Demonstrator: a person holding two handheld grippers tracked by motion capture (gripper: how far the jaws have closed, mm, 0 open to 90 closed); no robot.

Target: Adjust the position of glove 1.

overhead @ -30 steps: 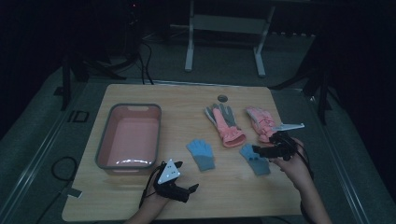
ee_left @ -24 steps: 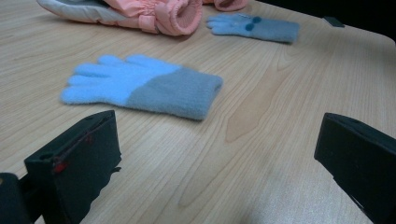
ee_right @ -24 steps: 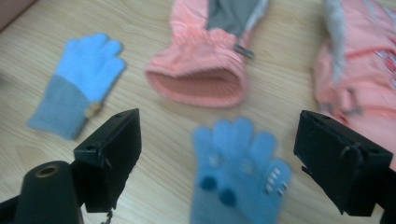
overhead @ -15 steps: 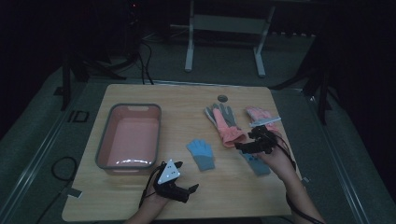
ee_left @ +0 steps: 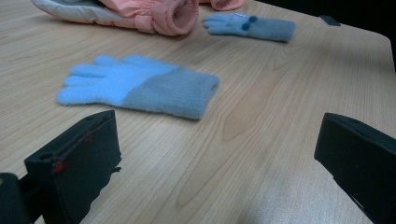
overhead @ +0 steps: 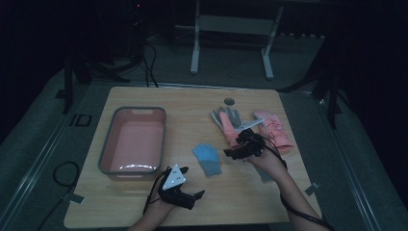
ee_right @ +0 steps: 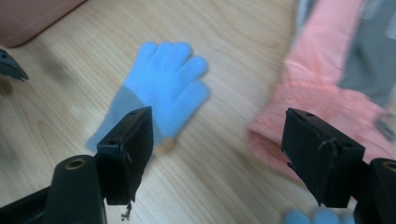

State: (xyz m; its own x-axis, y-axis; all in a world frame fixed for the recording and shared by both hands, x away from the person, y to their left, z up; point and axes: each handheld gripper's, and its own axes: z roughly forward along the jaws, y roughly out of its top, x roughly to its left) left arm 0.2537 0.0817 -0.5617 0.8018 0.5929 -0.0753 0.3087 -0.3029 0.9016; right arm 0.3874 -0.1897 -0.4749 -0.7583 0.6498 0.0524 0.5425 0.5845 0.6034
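Pink tub (overhead: 133, 141) and scattered gloves on wooden table (overhead: 192, 103).

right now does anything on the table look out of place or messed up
Nothing looks damaged or spilled. The pink rectangular plastic basin sits empty. The two blue-and-grey knit gloves lie apart, one mid-table, the other near the person's right hand. The two pink-and-grey padded winter gloves lie side by side, unevenly angled.

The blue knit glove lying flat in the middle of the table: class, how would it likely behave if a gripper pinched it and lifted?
The blue knit glove looks soft and fuzzy, so it would probably droop limply. It lies thin and flat, so it is likely light. Its knit surface should grip rather than slip, and it cannot roll.
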